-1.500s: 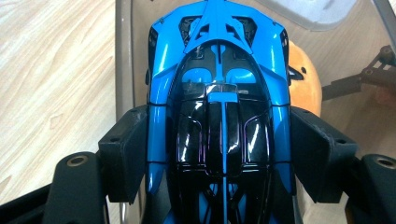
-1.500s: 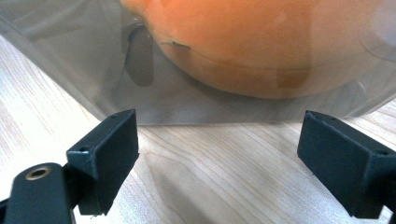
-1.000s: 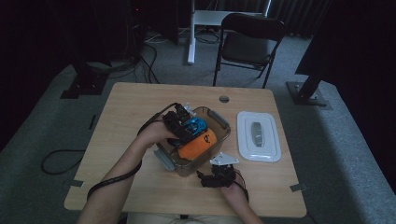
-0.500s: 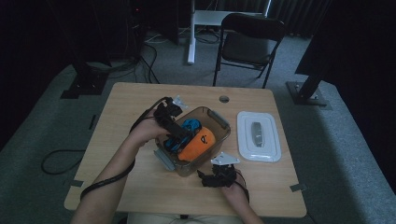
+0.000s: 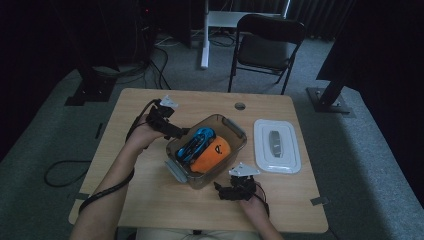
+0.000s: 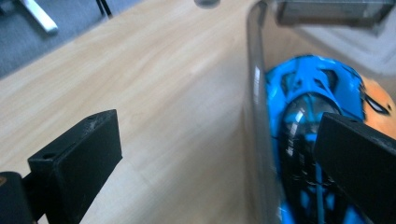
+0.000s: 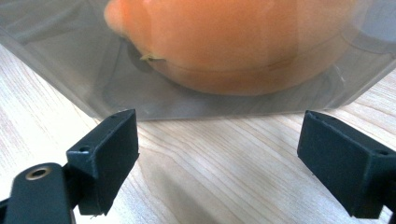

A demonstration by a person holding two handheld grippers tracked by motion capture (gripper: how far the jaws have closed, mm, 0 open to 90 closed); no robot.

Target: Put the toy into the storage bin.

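Both tongs stand released and empty: the left gripper [image 5: 176,133] straddles the far-left wall of the clear plastic bin [image 5: 235,129] holding the blue strappy toy [image 5: 196,143], nearer the white lid [image 5: 276,145] than the right gripper [image 5: 223,191] is.

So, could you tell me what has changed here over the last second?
The left gripper has let go of the blue toy in the clear box; its jaws have just been opening and it has drawn back leftward, now straddling the box's left wall. The right gripper, open in front of the box, the orange toy and the white lid stayed put.
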